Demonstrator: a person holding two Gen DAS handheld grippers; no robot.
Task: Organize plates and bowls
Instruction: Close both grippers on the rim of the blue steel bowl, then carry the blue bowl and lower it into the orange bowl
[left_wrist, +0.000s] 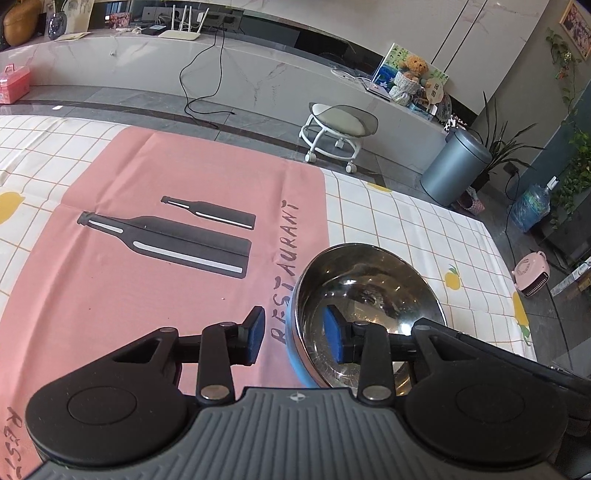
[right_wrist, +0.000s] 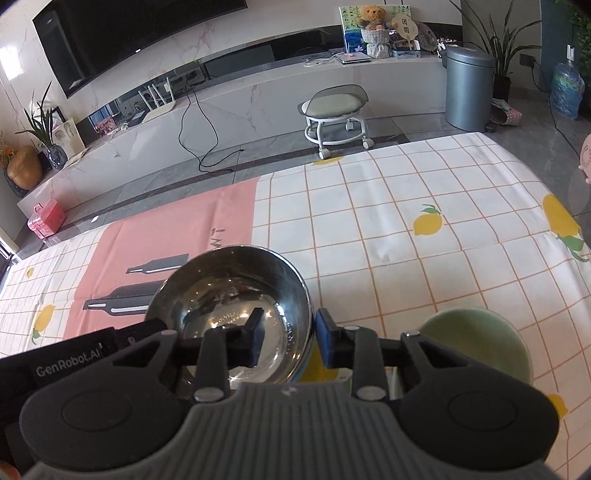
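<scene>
The steel bowl sits at the pink mat's edge, its rim between both spread grippers' jaws. We straddle opposite walls with left gripper and right gripper, likely to lift it level toward the green bowl.

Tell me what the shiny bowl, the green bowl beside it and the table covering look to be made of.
Shiny bowl: polished metal inside, probably stainless steel, since it mirrors the room; its outer wall looks blue, material unclear.
Green bowl: likely glazed ceramic, with a smooth, softly glossy pale green surface, though plastic cannot be ruled out.
Table covering: thin cloth or vinyl, judging by the creases and fold lines in its printed grid.
</scene>
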